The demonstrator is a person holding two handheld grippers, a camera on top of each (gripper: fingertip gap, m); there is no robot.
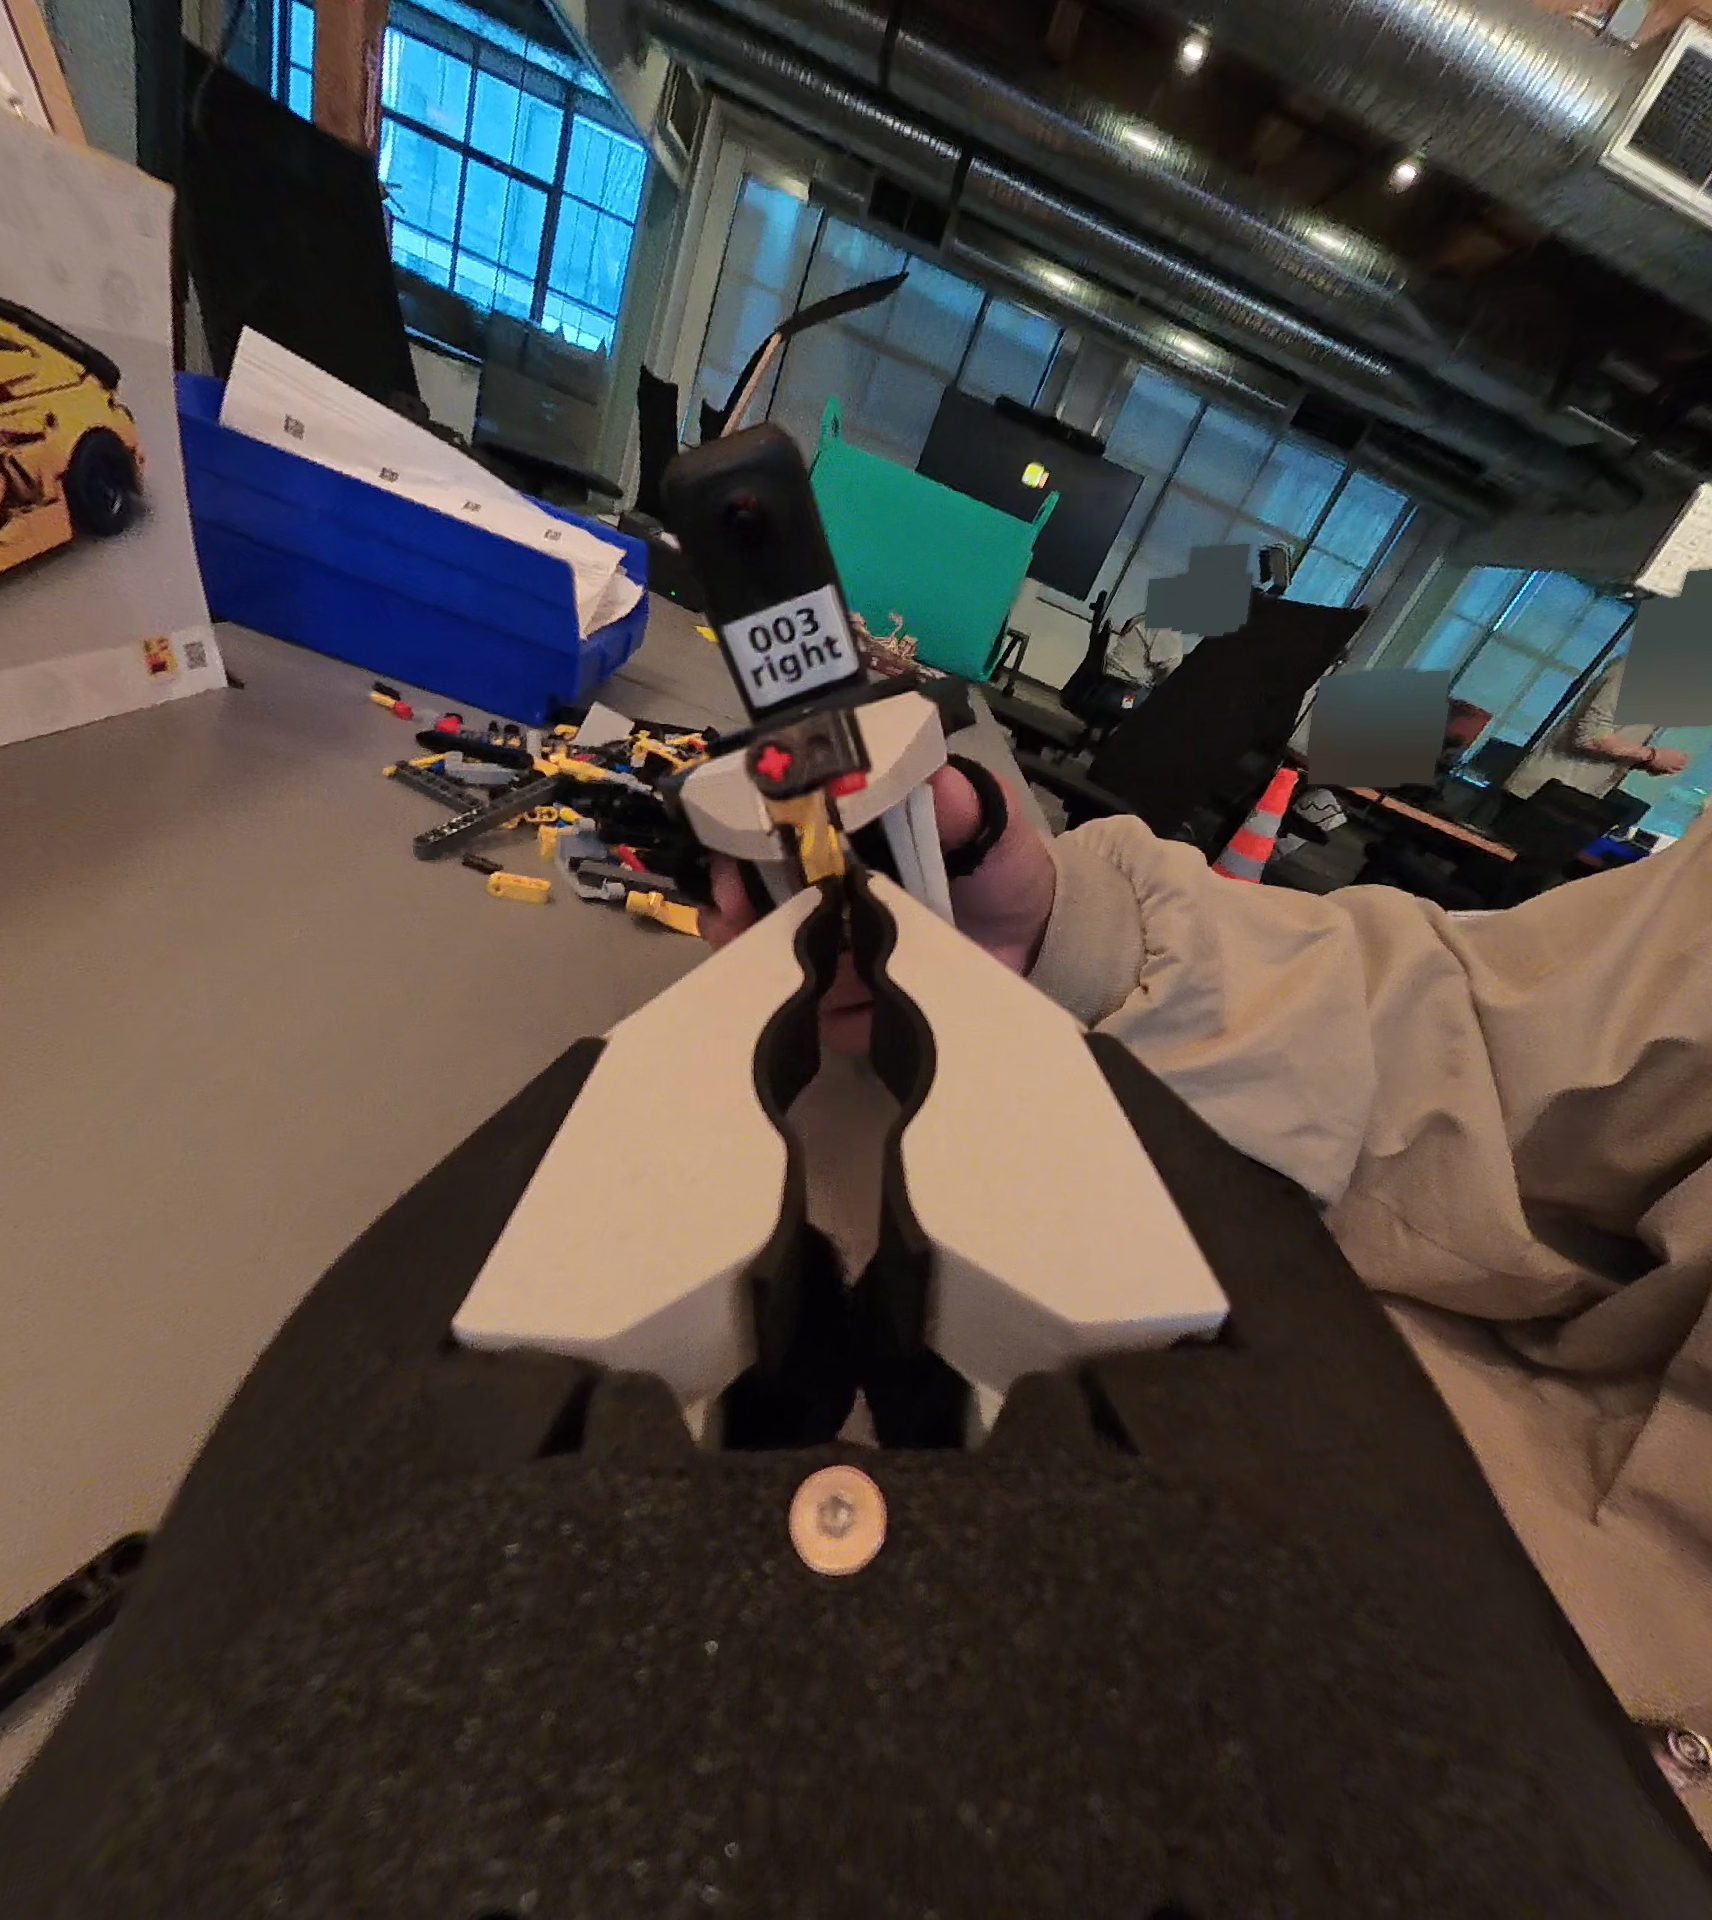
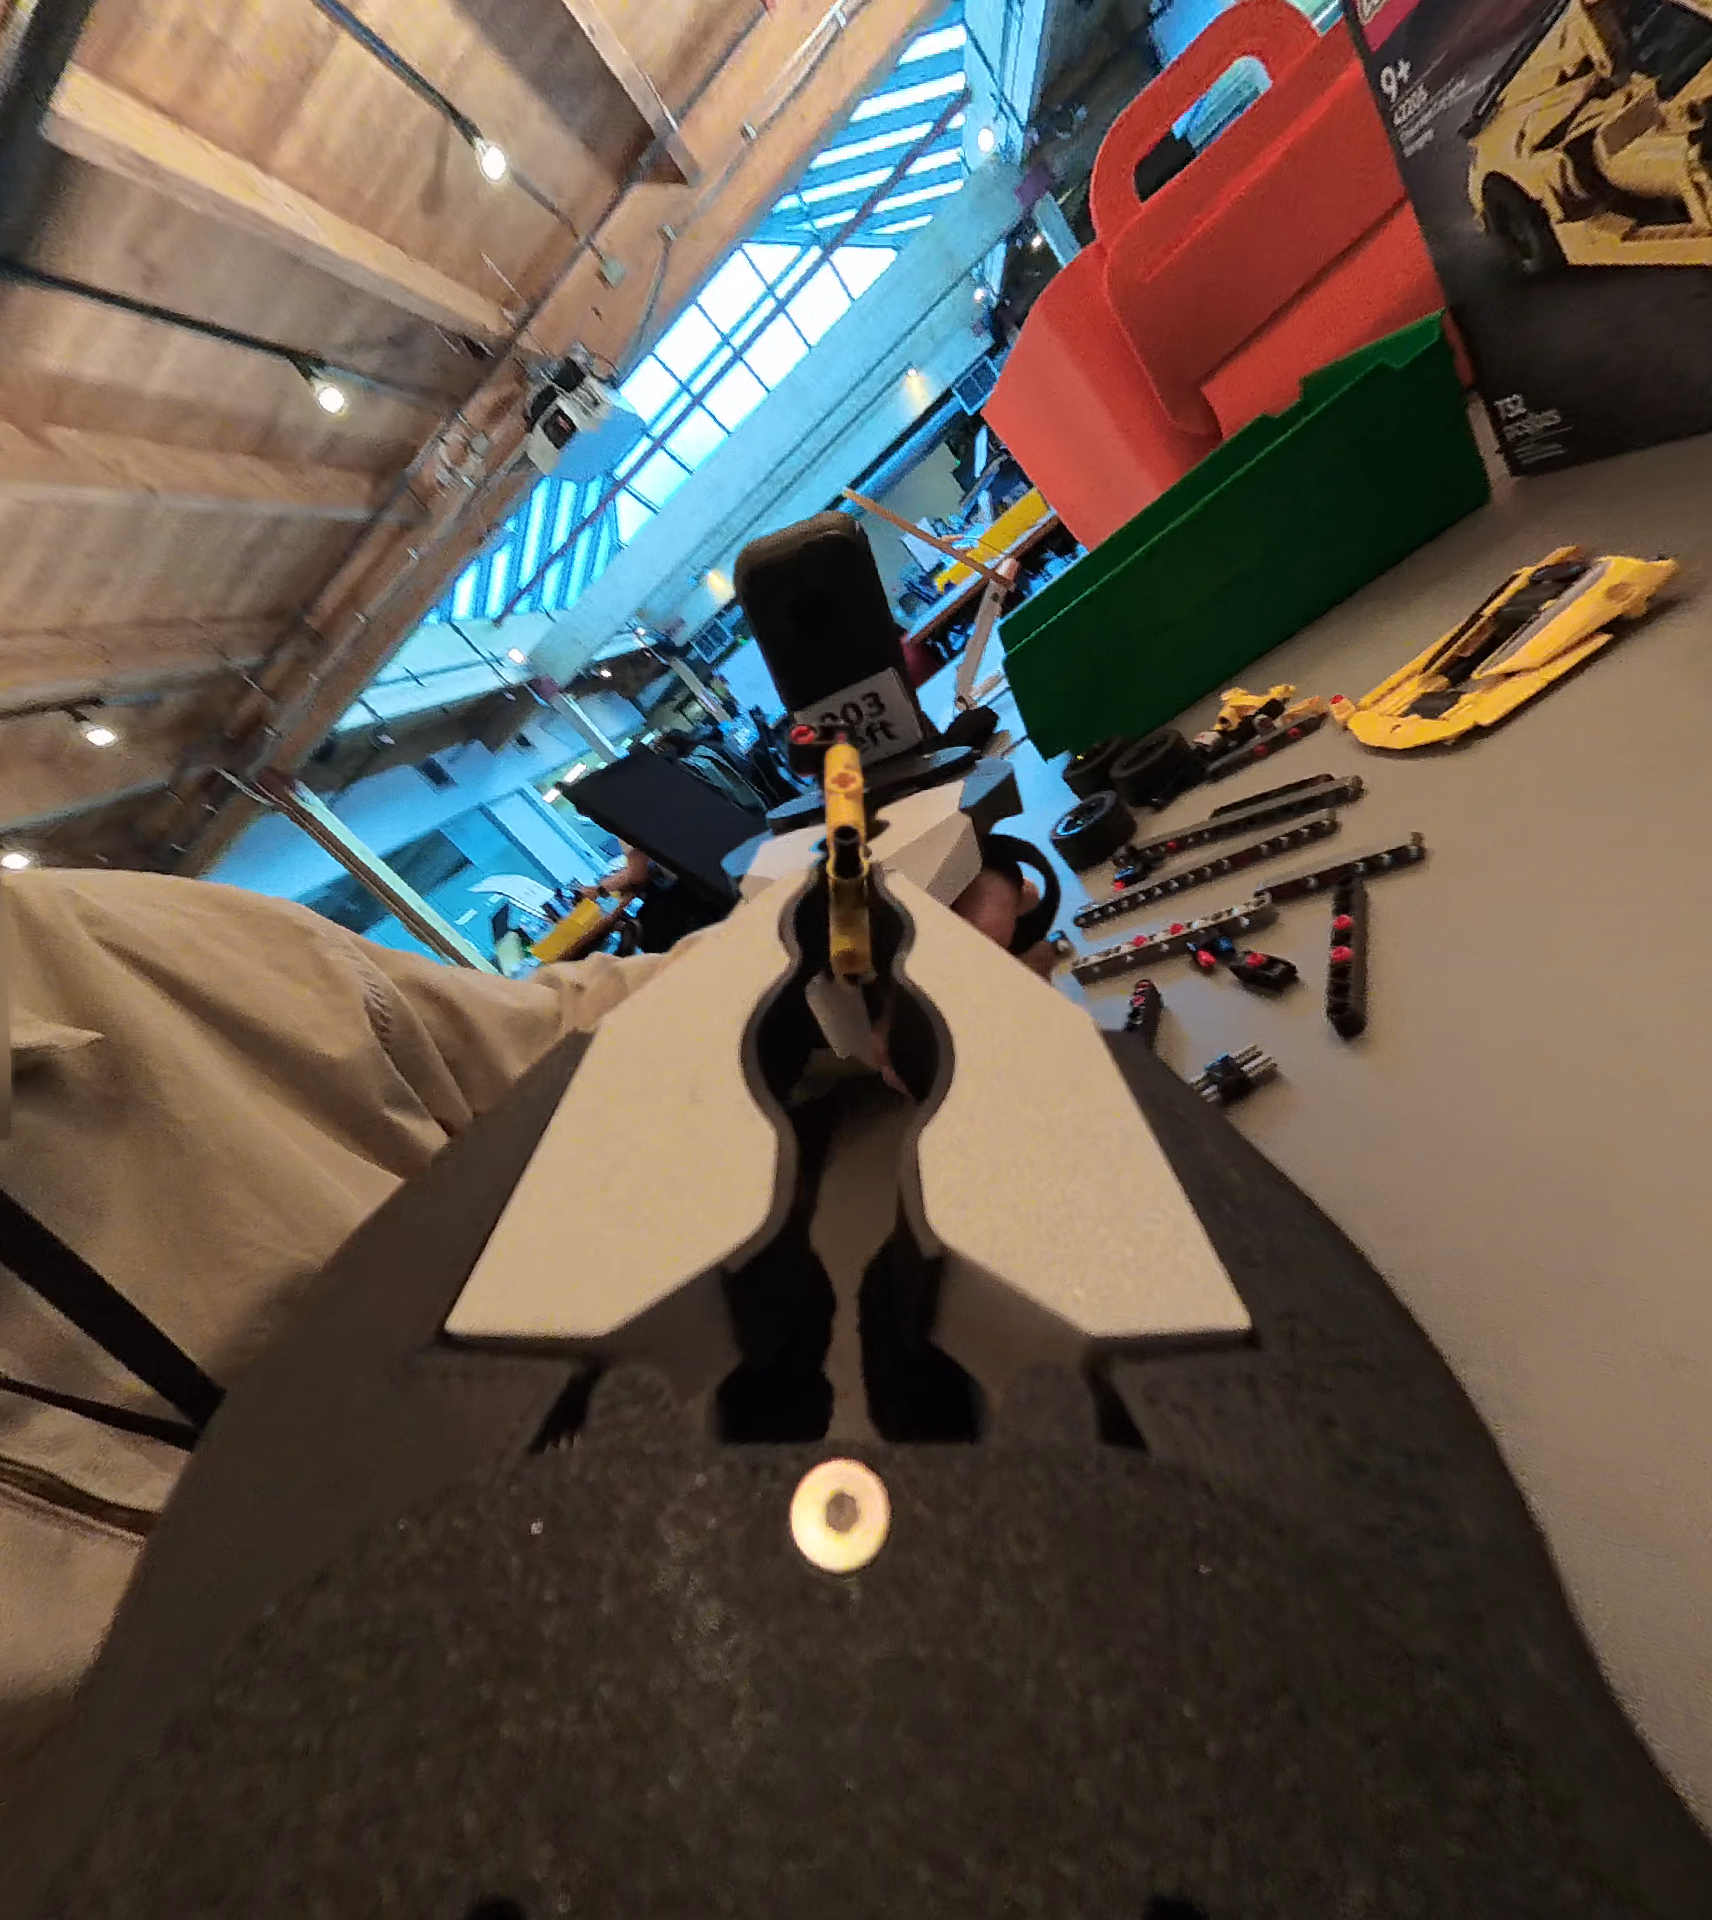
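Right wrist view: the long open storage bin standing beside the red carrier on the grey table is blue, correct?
Not quite. In the right wrist view the long plastic bin beside the red carrier on the grey table is green, not blue.

Yellow brick piece (image 2: 844, 883); blue bin (image 1: 395, 582); green bin (image 2: 1247, 582); red carrier (image 2: 1216, 270); grey table (image 1: 156, 987).

Grey table (image 1: 156, 1039), loose building-toy parts (image 1: 561, 800), blue bin (image 1: 395, 582), green bin (image 2: 1247, 582), black beams (image 2: 1236, 862), yellow car body (image 2: 1506, 655)
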